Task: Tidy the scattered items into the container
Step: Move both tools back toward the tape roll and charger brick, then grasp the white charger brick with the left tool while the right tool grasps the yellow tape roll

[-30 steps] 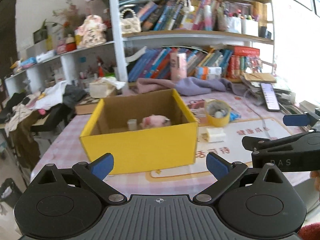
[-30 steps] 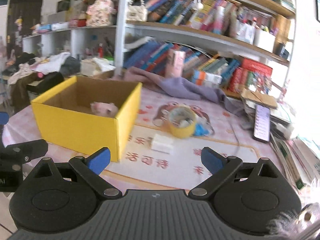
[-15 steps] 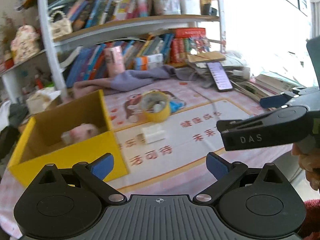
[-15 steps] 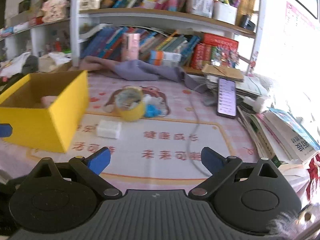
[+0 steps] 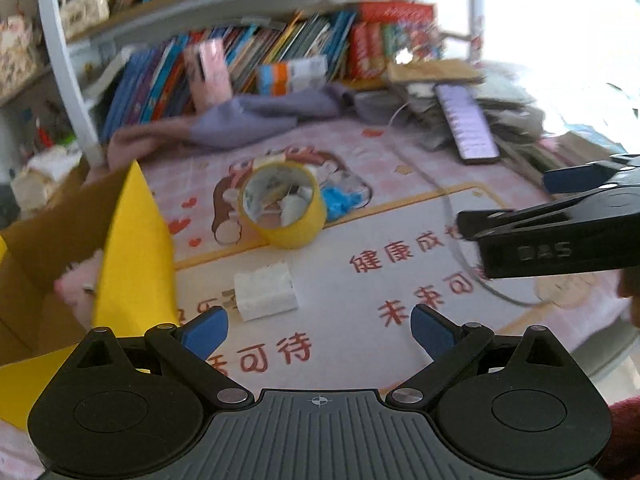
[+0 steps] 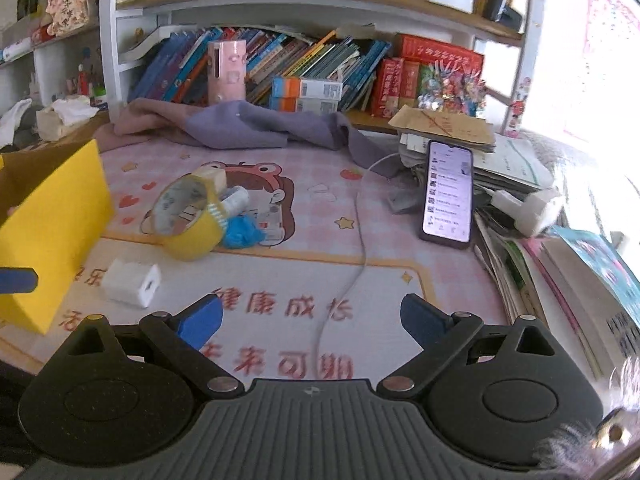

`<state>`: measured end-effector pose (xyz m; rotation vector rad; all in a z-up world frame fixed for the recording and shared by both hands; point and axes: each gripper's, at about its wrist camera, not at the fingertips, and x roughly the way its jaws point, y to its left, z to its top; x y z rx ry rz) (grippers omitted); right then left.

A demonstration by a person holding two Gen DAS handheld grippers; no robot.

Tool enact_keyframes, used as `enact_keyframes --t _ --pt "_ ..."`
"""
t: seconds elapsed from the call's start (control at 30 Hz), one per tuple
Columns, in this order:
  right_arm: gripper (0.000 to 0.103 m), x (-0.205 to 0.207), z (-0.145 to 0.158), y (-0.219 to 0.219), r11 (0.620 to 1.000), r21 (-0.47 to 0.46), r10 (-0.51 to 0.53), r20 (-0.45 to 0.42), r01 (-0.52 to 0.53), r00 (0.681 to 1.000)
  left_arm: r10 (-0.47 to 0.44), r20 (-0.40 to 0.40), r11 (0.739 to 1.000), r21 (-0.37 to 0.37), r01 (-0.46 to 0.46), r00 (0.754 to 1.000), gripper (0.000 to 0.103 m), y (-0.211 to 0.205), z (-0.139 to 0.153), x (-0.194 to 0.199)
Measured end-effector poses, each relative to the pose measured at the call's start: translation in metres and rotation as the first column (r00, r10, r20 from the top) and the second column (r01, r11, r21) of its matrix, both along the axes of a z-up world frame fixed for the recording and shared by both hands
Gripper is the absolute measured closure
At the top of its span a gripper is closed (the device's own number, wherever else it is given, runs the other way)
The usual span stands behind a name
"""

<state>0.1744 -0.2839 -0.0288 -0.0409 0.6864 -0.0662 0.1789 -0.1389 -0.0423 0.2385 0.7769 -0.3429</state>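
The yellow cardboard box (image 5: 132, 256) stands at the left; a pink item (image 5: 76, 284) lies inside. It also shows in the right wrist view (image 6: 56, 220). A yellow tape roll (image 5: 282, 210) (image 6: 188, 216) stands on the mat with small items in it and a blue crumpled item (image 5: 344, 200) (image 6: 240, 232) beside it. A white block (image 5: 266, 290) (image 6: 130, 282) lies nearer. My left gripper (image 5: 318, 326) is open and empty, just short of the white block. My right gripper (image 6: 312, 316) is open and empty above the mat; it shows at the right of the left wrist view (image 5: 560, 236).
A phone (image 6: 448, 196) leans on stacked papers and books (image 6: 560, 248) at the right, with a white cable (image 6: 356, 240) running across the mat. A purple cloth (image 6: 256, 128) lies at the back under shelves of books (image 6: 304, 64).
Both grippers have swung right, away from the box and toward the tape roll and white block. The left one has also moved closer to the mat. Both stayed open.
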Motion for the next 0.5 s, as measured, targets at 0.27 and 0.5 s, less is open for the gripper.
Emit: enact_keyframes --t 0.27,0.5 --pt "0.008 0.052 -0.006 -0.035 0.991 0.056 0.12 -0.033 -0.118 0.992 0.146 -0.029 0.989 0.04 -0.145 0.989 0.007 -0.022 -0.005 0.038" --pt "0.008 0.087 -0.009 -0.046 0.97 0.1 0.227 -0.042 -0.222 0.973 0.283 -0.043 0.958 0.064 -0.28 0.958 0.011 -0.021 -0.01 0.063"
